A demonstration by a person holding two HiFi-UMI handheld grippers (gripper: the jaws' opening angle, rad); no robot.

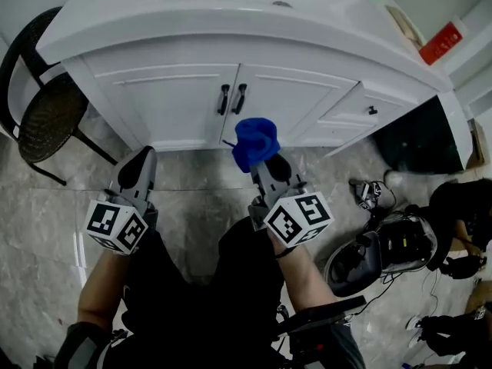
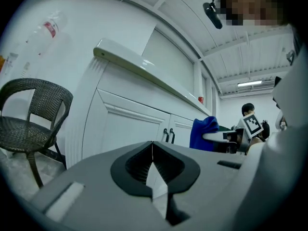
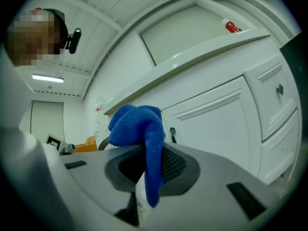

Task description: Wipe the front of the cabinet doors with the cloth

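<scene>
A white cabinet (image 1: 177, 91) with two closed doors is seen standing on a marbled floor (image 1: 192, 198), and a dark wicker chair (image 1: 48, 120) is placed just beside its left end. The left gripper (image 2: 153, 163) is held low before the left door, its jaws pressed together on nothing. The right gripper (image 3: 148, 170) is clamped on a blue cloth (image 3: 137, 124), which is bunched near the black door handles (image 1: 231, 98); contact with the door cannot be told.

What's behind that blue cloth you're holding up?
The white cabinet doors and their two black handles show past the blue cloth. The patch of door directly behind it is covered.
</scene>
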